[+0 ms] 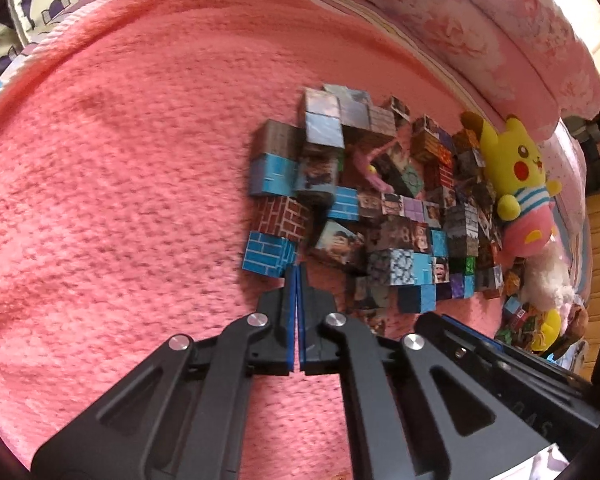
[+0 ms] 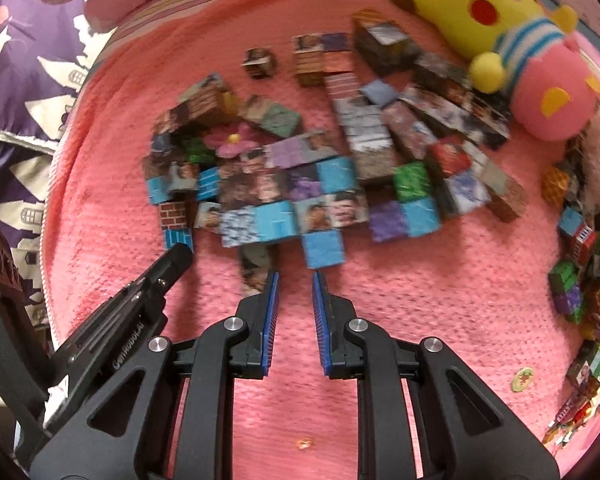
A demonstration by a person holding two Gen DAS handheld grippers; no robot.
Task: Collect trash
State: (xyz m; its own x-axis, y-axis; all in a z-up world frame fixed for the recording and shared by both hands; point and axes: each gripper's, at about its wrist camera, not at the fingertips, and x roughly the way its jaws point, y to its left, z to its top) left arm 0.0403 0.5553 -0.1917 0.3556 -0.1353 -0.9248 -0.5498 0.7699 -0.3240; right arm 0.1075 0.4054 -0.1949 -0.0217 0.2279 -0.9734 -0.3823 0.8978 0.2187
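A heap of printed paper cubes [image 1: 380,216] lies on the pink blanket [image 1: 120,180]. Among the cubes rests a pink flower-shaped piece [image 2: 232,140] with a yellow centre, also seen as a pink piece [image 1: 370,164] in the left wrist view. My left gripper [image 1: 296,270] is shut with nothing between its pads, its tip beside a blue brick-print cube [image 1: 268,254]. My right gripper [image 2: 295,276] is open over bare blanket, just short of a plain blue cube [image 2: 324,248]. The left gripper [image 2: 178,254] shows as a black tip at the heap's left corner.
A yellow plush toy [image 2: 500,12] in pink trousers and a white fluffy toy [image 1: 548,280] lie right of the heap. More cubes [image 2: 580,280] line the right edge. A small round sticker [image 2: 523,380] and a tiny gold scrap [image 2: 304,444] lie on the blanket. A purple patterned cloth [image 2: 20,80] lies left.
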